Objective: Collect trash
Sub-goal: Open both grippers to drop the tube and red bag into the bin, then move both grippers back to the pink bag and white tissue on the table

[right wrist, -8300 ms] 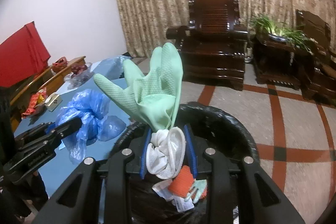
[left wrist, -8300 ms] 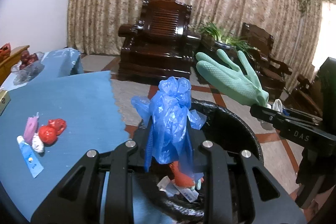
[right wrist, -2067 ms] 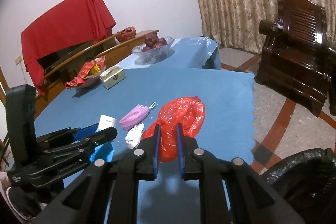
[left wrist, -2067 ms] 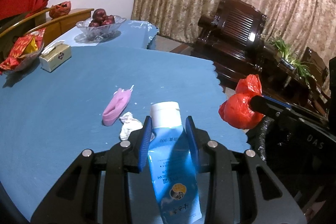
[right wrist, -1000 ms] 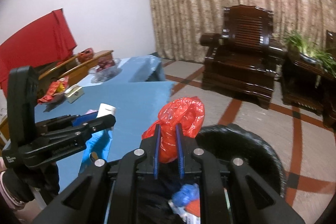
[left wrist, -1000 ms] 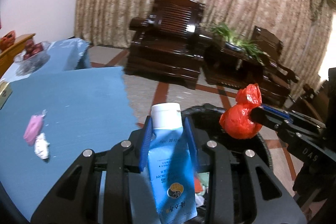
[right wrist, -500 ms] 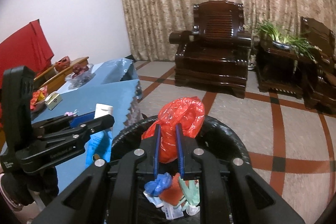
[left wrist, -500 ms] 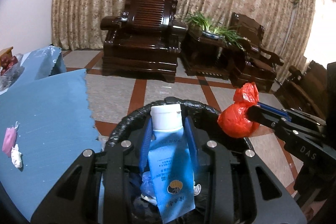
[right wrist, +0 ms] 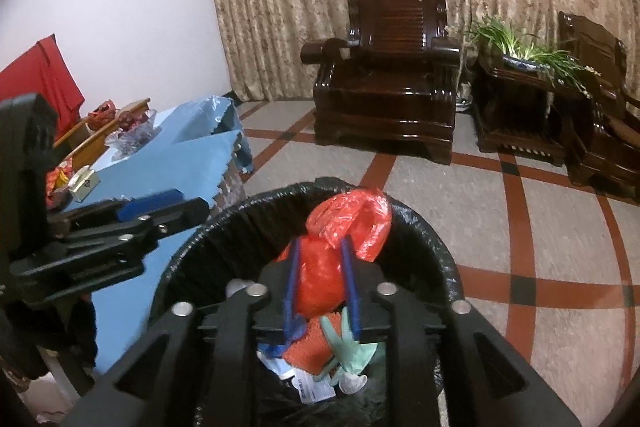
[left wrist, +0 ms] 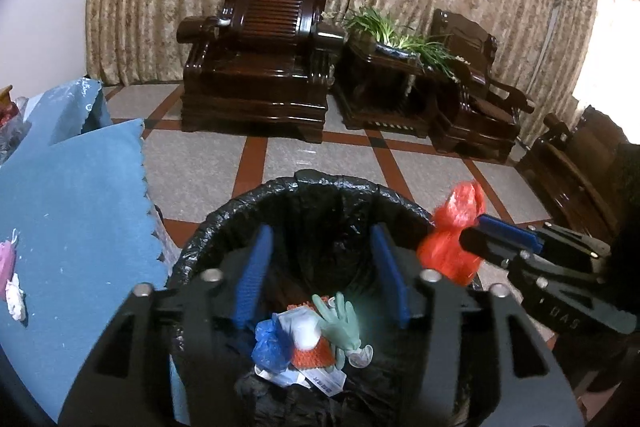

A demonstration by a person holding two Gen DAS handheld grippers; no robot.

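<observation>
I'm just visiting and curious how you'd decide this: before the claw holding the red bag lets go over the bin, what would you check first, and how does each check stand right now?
1. Right claw shut on the red bag: ok.
2. Red bag above the opening of the black bin: ok in the right wrist view; in the left wrist view it hangs near the rim, so the margin is hard to judge.
3. Left claw open and holding nothing: ok.
4. Left claw out of the bag's drop path: cannot tell.
5. Room in the bin: ok, the green glove and blue bag lie low inside.
6. Trash left on the blue table: not ok, the pink item and white wad remain.
</observation>
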